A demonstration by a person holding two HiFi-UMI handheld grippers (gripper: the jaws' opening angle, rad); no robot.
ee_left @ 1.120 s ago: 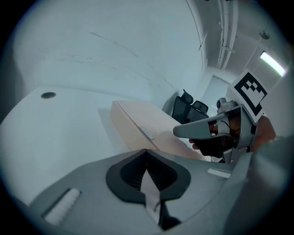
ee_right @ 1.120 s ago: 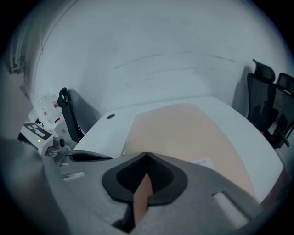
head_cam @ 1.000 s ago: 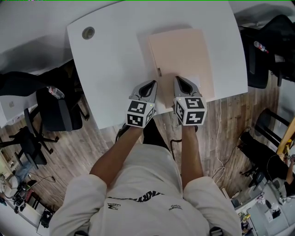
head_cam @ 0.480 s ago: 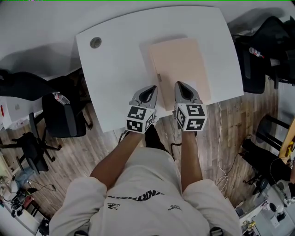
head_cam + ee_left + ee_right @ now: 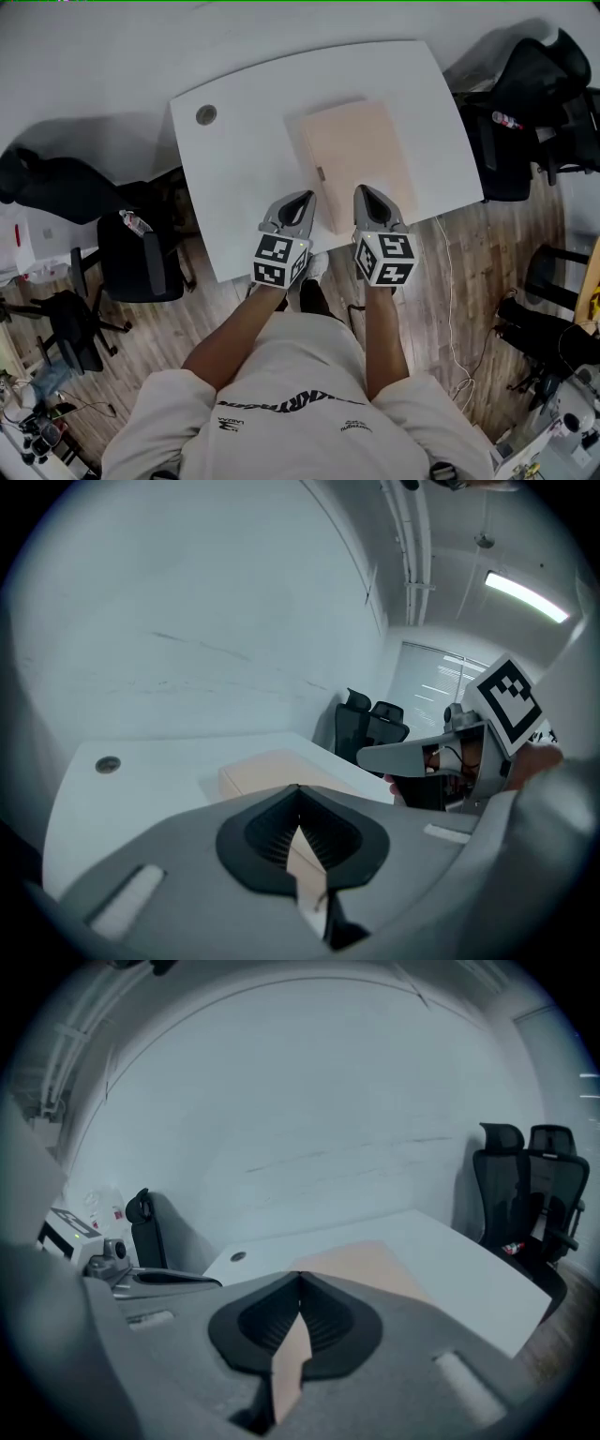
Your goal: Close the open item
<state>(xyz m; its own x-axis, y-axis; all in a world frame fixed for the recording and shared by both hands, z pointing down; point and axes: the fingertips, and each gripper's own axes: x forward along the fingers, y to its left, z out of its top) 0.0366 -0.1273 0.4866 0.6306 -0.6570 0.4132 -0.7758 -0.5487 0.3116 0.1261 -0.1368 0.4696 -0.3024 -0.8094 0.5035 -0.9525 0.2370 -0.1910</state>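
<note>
A pale peach folder (image 5: 356,164) lies flat on the white table (image 5: 239,197) with its cover down and a small tab on its left edge. My left gripper (image 5: 298,199) hovers at the table's front edge, just short of the folder's near left corner, jaws shut and holding nothing. My right gripper (image 5: 367,194) is level with it at the folder's near edge, also shut and empty. The left gripper view shows the folder (image 5: 267,769) beyond the shut left gripper (image 5: 298,789). In the right gripper view the folder (image 5: 375,1262) lies ahead of the right gripper (image 5: 298,1279).
A round cable grommet (image 5: 206,115) sits in the table's far left corner. Black office chairs stand to the left (image 5: 141,258) and right (image 5: 520,103) of the table, on the wood floor. A white wall runs behind the table.
Both grippers have drawn back from over the folder's near edge to the table's front edge, and the head view has pulled away. The folder has stayed flat.
</note>
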